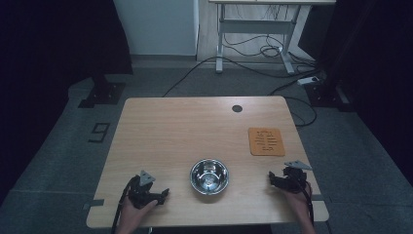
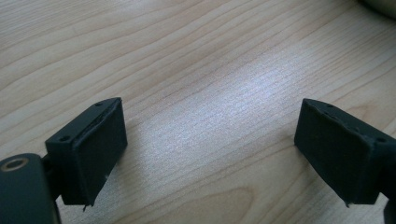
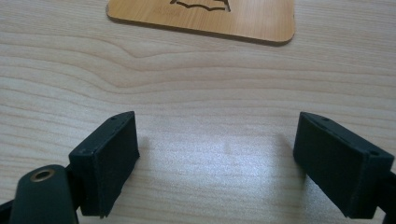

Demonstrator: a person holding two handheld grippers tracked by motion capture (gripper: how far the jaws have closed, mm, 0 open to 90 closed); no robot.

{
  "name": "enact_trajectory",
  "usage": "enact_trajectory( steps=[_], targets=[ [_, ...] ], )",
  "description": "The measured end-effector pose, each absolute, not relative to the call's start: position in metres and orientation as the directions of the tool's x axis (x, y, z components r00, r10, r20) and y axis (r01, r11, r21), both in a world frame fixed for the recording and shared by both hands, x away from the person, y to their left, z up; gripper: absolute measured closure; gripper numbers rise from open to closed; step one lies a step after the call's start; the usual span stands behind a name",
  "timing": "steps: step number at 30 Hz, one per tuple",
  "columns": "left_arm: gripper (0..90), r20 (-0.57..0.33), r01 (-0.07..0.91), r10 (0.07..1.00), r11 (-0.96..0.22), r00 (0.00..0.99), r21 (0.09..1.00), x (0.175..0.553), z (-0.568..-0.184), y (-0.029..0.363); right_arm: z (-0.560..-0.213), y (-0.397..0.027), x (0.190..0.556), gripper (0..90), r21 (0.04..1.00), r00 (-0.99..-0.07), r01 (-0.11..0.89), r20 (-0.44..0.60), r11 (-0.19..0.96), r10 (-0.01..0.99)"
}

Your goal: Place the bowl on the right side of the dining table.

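A shiny steel bowl (image 1: 209, 176) stands empty near the front middle of the light wooden table (image 1: 185, 126). Its rim shows at the top right corner of the left gripper view (image 2: 380, 4). A brown wooden coaster with a cut-out pattern (image 1: 266, 141) lies flat at the right, and its near edge (image 3: 205, 16) shows in the right gripper view. My left gripper (image 1: 155, 193) rests left of the bowl, open (image 2: 212, 140) over bare wood. My right gripper (image 1: 278, 179) sits right of the bowl and just in front of the coaster, open (image 3: 217, 140) with nothing between its jaws.
A dark round grommet (image 1: 237, 108) sits near the table's far edge. Beyond the table stand a white desk frame (image 1: 258, 29), loose cables and a power strip (image 1: 310, 80) on grey carpet. Dark curtains hang at both sides.
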State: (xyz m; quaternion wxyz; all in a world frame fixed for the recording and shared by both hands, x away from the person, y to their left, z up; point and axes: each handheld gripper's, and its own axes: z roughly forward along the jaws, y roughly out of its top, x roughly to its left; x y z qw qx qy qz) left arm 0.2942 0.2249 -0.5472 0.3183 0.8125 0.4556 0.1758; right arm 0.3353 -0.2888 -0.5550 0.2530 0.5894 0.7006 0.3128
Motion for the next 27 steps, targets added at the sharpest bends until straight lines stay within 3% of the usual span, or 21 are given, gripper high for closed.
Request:
enact_trajectory(
  steps=[27],
  targets=[
    [3.9,-0.006,0.631,0.845,-0.395,0.535,0.667,0.3038,-0.5476,0.2200,-0.5539,-0.2918,0.3257,21.0,0.745,-0.181,0.660,0.032,0.097,0.983]
  ],
)
